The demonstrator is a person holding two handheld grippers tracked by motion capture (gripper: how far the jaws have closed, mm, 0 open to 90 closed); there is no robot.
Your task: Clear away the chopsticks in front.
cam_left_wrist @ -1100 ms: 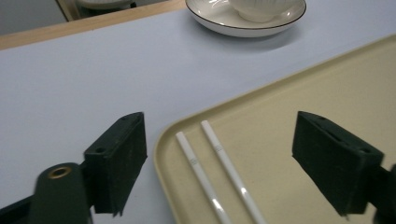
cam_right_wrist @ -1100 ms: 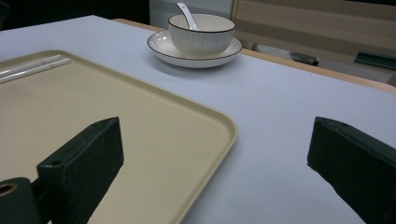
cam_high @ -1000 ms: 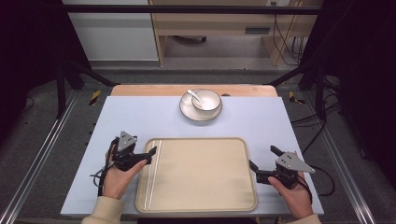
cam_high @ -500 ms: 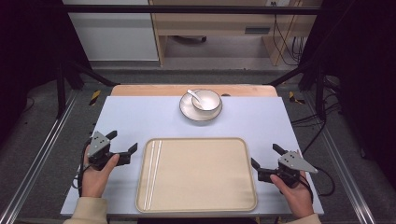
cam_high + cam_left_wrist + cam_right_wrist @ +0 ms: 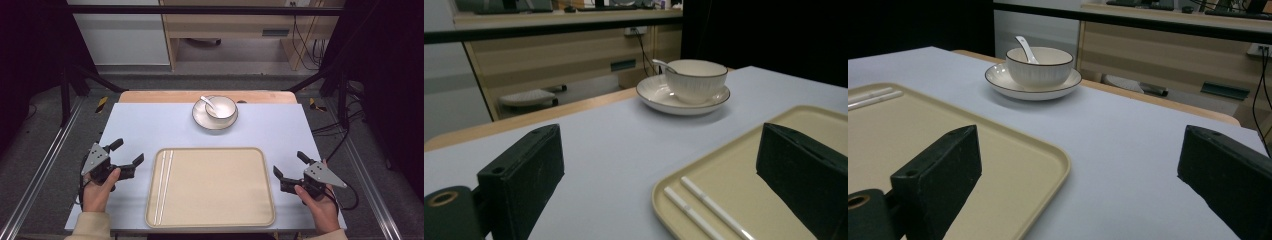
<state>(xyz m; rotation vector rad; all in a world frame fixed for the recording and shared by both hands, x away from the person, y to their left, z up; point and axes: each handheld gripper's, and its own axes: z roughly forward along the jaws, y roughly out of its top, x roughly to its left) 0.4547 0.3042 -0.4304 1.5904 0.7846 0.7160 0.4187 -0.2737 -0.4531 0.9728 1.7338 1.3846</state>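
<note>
With my left gripper [image 5: 128, 157] and right gripper [image 5: 289, 167] both wide open and empty beside the tray [image 5: 210, 220], I'd reach squarely for the bowl [image 5: 220, 107] on its plate [image 5: 202, 119] at the far edge

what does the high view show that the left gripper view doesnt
High view alone: the whole tray outline, both hands with the left gripper and right gripper flanking it, and the floor and frame around the table.

Left gripper view alone: its own two black jaws spread wide up close, the ribbed side of the bowl, and a desk with cables behind.

Both: the bowl with its spoon on the saucer, and the two white chopsticks lying along the tray's left side.
</note>
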